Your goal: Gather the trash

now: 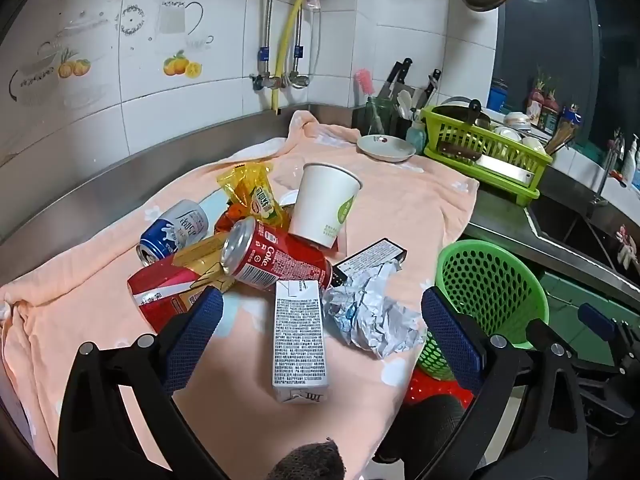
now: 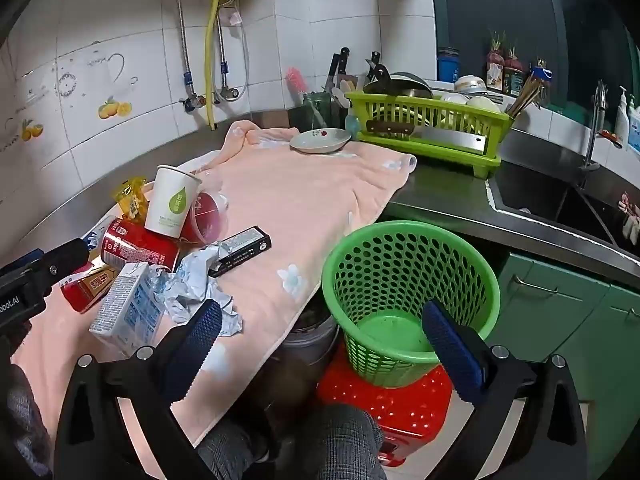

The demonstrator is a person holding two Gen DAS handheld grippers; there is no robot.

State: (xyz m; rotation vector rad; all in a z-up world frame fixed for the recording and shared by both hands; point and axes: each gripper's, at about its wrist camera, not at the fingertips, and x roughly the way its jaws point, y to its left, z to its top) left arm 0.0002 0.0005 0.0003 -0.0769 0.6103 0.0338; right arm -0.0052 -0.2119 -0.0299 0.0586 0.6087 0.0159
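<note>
Trash sits heaped on the pink towel point(image 1: 400, 208), nearest the left gripper point(image 1: 320, 312), whose jaws stand apart around the milk carton point(image 1: 299, 336), ahead of crumpled paper point(image 1: 372, 316), Coke can point(image 1: 276, 260) and paper cup point(image 1: 326, 204), while the right gripper point(image 2: 320, 328), likewise spread and empty, hangs beside the towel's edge over the green basket point(image 2: 408, 280), probably where everything goes.

The left gripper point(image 1: 322, 320) and the right gripper point(image 2: 322, 328) look alike: each has two fingers faced with dark blue pads point(image 1: 192, 336) of a fine knobbly texture, carried on glossy black plastic arms with triangular cut-outs and round silver screws point(image 1: 498, 340). In the right wrist view the other gripper's black body bears white lettering ending "bot.AI" point(image 2: 9, 304). The person's knee wears grey checked trousers point(image 2: 340, 440).
</note>
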